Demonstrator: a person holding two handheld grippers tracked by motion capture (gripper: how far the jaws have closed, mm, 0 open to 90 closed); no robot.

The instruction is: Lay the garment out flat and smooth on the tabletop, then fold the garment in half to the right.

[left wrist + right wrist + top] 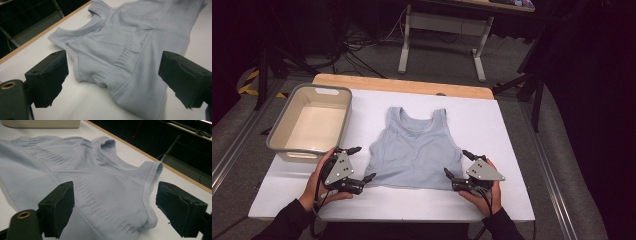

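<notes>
Grippers wide apart, nothing held: left gripper and right gripper flank the pale blue ribbed tank top, flat mid white tabletop; grey plastic bin beside it, dark room beyond.

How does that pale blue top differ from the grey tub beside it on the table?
The tank top is soft cloth lying flat and spread out; the tub is stiff, with upright walls and a hollow, empty inside. The tank top is pale blue, the tub grey outside and cream inside. The tank top lies between the two open claws, the tub off to the left. Both rest on the white tabletop.
</notes>
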